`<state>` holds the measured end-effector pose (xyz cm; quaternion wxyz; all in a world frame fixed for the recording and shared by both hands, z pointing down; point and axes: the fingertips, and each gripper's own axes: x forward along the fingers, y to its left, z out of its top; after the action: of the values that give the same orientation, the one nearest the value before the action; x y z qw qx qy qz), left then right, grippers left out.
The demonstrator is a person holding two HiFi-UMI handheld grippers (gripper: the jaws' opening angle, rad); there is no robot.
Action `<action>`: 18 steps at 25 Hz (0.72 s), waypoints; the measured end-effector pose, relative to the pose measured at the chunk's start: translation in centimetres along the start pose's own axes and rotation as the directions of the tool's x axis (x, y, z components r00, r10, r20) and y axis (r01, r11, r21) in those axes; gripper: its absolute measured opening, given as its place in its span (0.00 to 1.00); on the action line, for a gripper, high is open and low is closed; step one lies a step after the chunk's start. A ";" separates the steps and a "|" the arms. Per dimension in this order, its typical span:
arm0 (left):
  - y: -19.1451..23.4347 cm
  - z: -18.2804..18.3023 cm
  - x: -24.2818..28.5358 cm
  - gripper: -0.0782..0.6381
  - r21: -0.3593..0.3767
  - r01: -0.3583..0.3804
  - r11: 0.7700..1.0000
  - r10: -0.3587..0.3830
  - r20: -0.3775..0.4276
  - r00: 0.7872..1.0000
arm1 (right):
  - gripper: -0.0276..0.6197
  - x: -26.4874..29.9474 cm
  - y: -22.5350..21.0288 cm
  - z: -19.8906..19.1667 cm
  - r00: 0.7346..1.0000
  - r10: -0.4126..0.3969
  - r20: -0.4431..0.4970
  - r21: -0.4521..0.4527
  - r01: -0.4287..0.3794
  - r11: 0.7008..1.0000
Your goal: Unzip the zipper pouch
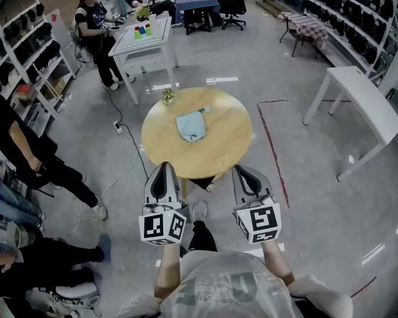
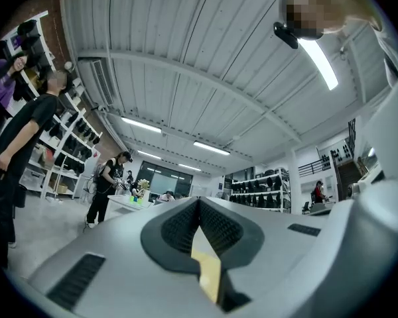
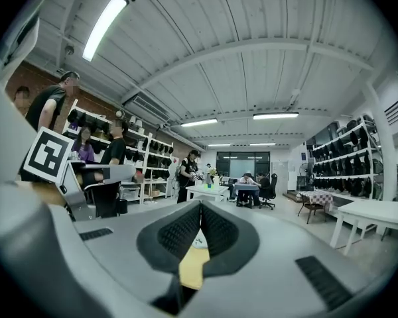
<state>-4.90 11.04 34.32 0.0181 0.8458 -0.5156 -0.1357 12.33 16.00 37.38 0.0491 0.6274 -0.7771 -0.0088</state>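
Two tongs, the left tongs (image 1: 164, 167) and the right tongs (image 1: 243, 171), are pressed together with nothing between them, short of the round wooden surface (image 1: 225, 144). The pale blue zipper pouch (image 1: 190, 126) lies flat near its middle. It is too small to show its zipper. Its long axis seems to run away from the person.

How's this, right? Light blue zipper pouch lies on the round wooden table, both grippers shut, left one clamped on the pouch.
Wrong on the grip. The left gripper is shut on nothing; the zipper pouch lies untouched on the round wooden table, per the head view.
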 end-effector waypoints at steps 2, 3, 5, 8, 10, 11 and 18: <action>0.7 -0.2 2.0 0.15 -0.002 0.008 1.000 -0.008 0.000 1.000 | 0.09 2.3 -0.6 0.2 1.000 -0.001 -0.002 -0.002 0.001 1.000; 1.4 -0.3 3.1 0.15 -0.004 0.009 1.000 -0.009 0.001 1.000 | 0.09 3.6 -0.7 0.3 1.000 -0.001 -0.004 -0.002 0.001 1.000; 2.8 -0.4 5.2 0.15 -0.005 0.007 1.000 -0.007 0.003 1.000 | 0.09 6.2 -1.0 0.7 1.000 -0.001 -0.007 -0.001 0.001 1.000; 4.9 0.0 8.7 0.15 -0.002 0.012 1.000 -0.012 0.004 1.000 | 0.09 10.5 -1.5 1.7 1.000 -0.009 -0.009 0.008 0.009 1.000; 6.4 0.4 11.2 0.15 0.002 0.021 1.000 -0.021 0.005 1.000 | 0.09 13.6 -1.9 2.4 1.000 -0.014 -0.010 0.011 0.014 1.000; 7.2 0.5 12.4 0.15 0.003 0.026 1.000 -0.026 0.005 1.000 | 0.09 15.1 -2.0 2.7 1.000 -0.017 -0.011 0.013 0.017 1.000; 12.2 0.1 20.4 0.15 0.016 0.073 0.997 -0.073 -0.001 0.997 | 0.09 25.2 -2.7 3.6 0.999 -0.037 -0.035 0.006 0.037 0.999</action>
<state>-6.68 -12.56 32.04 0.0066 0.8644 -0.4852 -0.1319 9.37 -9.34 35.23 0.0604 0.6420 -0.7643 0.0040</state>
